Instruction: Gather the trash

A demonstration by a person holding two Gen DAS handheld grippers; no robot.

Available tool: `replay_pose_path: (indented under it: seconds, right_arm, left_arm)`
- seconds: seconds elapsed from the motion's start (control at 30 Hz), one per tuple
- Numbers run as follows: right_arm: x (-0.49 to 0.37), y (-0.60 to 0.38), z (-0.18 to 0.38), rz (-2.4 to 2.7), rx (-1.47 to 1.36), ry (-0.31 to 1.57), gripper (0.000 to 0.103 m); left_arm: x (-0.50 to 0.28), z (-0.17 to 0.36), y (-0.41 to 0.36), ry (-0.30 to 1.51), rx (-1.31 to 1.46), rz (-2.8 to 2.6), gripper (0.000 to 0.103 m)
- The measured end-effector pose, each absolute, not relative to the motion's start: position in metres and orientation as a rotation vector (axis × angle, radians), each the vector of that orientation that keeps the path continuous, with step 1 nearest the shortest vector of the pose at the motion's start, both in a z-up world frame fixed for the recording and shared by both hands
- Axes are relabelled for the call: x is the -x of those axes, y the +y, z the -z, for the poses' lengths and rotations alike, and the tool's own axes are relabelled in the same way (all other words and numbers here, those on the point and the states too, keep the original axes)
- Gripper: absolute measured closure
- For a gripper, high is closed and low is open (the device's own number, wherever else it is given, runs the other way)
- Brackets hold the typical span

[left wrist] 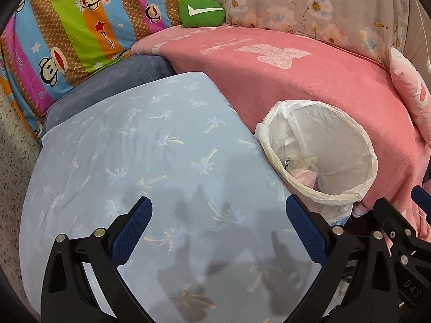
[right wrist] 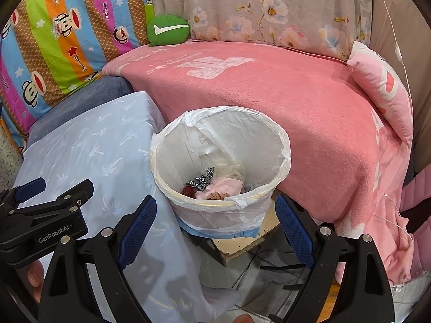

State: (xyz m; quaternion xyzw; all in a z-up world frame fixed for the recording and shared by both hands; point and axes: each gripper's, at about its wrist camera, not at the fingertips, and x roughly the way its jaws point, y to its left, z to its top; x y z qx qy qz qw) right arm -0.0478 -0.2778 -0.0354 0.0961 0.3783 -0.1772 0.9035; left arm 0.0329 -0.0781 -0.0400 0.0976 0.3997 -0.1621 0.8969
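Blue cloth [left wrist: 140,145] | left gripper [left wrist: 219,228] gaping above | bin [right wrist: 221,207] beside

Bin liner [right wrist: 272,134]: thin translucent white plastic film, crinkled, faintly glossy. Pink blanket [right wrist: 269,102]: matt, fuzzy fleece-like cloth. Pale blue cover [left wrist: 134,148]: smooth thin fabric, lightly wrinkled, printed. Striped bedding [left wrist: 67,27]: smooth printed cloth. Gripper frame [right wrist: 67,269]: matt black plastic with bright metal pins; blue finger pads [right wrist: 137,228] finely textured, possibly rubber.
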Motion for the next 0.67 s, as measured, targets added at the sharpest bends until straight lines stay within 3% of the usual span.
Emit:
replay_pose_path:
  seconds: [0.67]
  right_arm:
    - [0.049,-0.2795,0.0353,0.368,-0.208,0.78,0.017]
  left_arm:
    - [-0.0301,0.0382,-0.0826,0.81,-0.232,0.33,0.008]
